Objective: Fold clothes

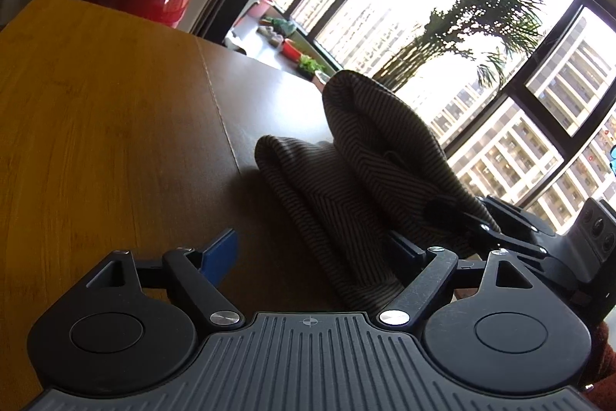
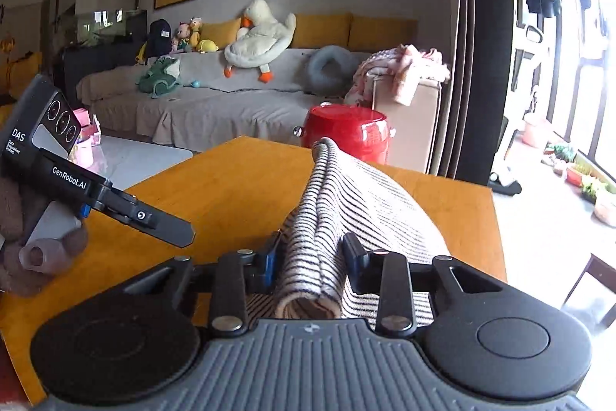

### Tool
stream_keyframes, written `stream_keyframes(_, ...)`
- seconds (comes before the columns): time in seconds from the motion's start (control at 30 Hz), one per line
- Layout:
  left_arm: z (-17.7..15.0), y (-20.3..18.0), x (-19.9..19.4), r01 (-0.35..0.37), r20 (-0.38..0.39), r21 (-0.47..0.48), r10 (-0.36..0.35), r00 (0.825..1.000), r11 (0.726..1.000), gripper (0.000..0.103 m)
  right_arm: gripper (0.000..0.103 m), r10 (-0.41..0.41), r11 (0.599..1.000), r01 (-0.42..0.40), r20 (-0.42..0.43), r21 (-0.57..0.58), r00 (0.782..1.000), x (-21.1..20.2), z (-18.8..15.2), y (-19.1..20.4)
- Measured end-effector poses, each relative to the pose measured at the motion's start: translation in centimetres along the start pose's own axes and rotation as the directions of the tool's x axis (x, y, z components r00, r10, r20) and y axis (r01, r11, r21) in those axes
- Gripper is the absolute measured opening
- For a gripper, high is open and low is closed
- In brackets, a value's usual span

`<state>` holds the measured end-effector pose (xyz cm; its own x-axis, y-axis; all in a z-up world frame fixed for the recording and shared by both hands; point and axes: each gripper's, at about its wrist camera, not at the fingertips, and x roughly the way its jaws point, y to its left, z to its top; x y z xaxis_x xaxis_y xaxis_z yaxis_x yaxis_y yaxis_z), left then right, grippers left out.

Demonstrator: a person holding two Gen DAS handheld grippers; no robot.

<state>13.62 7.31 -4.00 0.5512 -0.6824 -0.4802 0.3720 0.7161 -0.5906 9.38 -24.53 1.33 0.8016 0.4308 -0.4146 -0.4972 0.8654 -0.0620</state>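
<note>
A black-and-cream striped garment [image 1: 346, 187] lies bunched on the wooden table [image 1: 96, 122]. My left gripper [image 1: 312, 253] stands open low over the table. The garment's near end lies between its fingers, close to the right one, and the blue left pad [image 1: 219, 255] is clear of it. My right gripper [image 2: 312, 257] is shut on a folded bunch of the striped garment [image 2: 338, 195], which rises away from it in a ridge. In the left wrist view the right gripper [image 1: 450, 208] pinches the garment's raised right side.
A red pot [image 2: 346, 133] stands past the table's far edge [image 2: 269, 141], beside a sofa [image 2: 215, 103] with plush toys. A hand in a brown fuzzy sleeve [image 2: 34, 249] holds the left gripper. Windows and a potted palm [image 1: 481, 14] lie to the right.
</note>
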Motion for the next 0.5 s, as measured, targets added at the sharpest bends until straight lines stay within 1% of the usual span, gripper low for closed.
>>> stream_keyframes(0.07, 0.0, 0.2, 0.1, 0.002, -0.003, -0.015, -0.002, 1.000, 1.000, 0.087, 0.032, -0.012, 0.997, 0.011, -0.014, -0.082, 1.000, -0.3, 0.0, 0.6)
stream_keyframes(0.17, 0.5, -0.3, 0.3, 0.017, -0.004, -0.012, -0.017, 1.000, 1.000, 0.087, 0.032, 0.019, 0.989, -0.033, -0.095, -0.143, 0.995, 0.5, -0.8, 1.4)
stream_keyframes(0.23, 1.1, -1.1, 0.3, 0.027, 0.004, 0.006, -0.027, 1.000, 1.000, 0.087, 0.033, 0.018, 0.978, -0.045, -0.134, -0.204, 0.991, 0.9, -2.2, 2.9)
stream_keyframes(0.33, 2.4, -3.2, 0.4, 0.050, 0.039, 0.050, -0.052, 0.998, 0.998, 0.087, 0.038, -0.026, 0.956, -0.009, -0.115, -0.292, 0.993, 0.9, -3.3, 4.8)
stream_keyframes(0.4, 3.3, -4.8, 0.5, 0.095, 0.065, 0.081, -0.100, 0.993, 0.992, 0.087, 0.042, -0.046, 0.945, 0.009, -0.107, -0.327, 0.993, 1.0, -3.6, 5.7)
stream_keyframes(0.5, 4.1, -7.2, 2.1, 0.149, 0.065, 0.126, -0.158, 0.985, 0.981, 0.085, 0.045, -0.049, 0.943, 0.011, -0.106, -0.332, 0.993, 0.9, -3.6, 5.9)
